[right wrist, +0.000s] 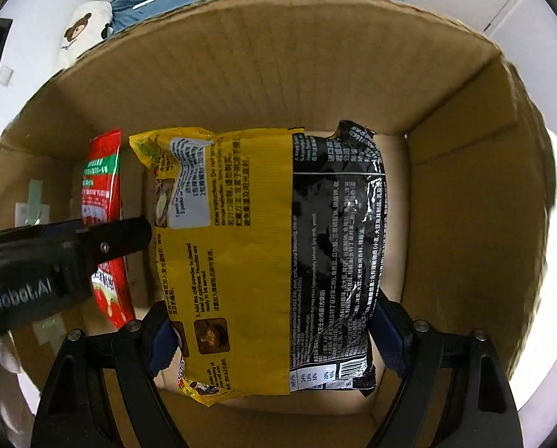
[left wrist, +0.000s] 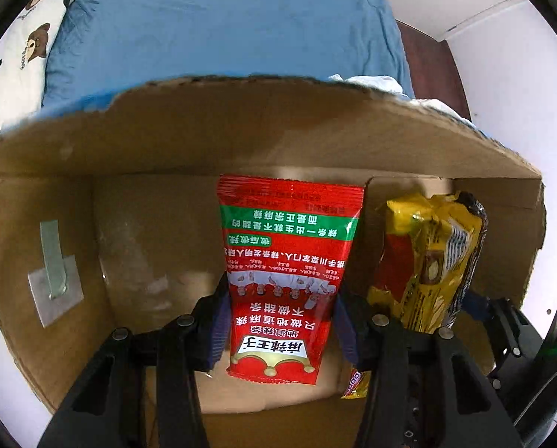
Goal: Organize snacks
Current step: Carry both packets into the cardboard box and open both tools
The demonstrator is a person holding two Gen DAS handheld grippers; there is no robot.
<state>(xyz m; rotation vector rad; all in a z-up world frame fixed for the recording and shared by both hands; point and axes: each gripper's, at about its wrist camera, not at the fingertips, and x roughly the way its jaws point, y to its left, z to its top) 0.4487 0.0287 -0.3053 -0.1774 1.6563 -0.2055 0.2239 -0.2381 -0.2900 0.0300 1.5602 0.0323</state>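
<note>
So the red snack packet (left wrist: 285, 280) is pinched between the blue pads of the left gripper (left wrist: 278, 330), hanging down inside the open cardboard box (left wrist: 211, 138) with its print upside down to the camera. Jaws are clamped on both of its side edges. Just beside it sits the yellow and black noodle pack (right wrist: 271, 261), and that one is wedged in the right gripper (right wrist: 272, 330), whose jaws stand wide but press on the pack's two long edges, so it's gripping, not loose. Both packs are inside the box, near each other; can't tell if either touches the bottom. There's a little yellow wrapper (left wrist: 354, 384) peeking out low behind the left gripper's finger, can't read what it is. A strip of greenish tape (left wrist: 54, 261) on a white patch is stuck to the box's inner wall. Beyond the rim there's a blue bedsheet (left wrist: 222, 22) and a bear-print pillow (left wrist: 28, 41)
</note>
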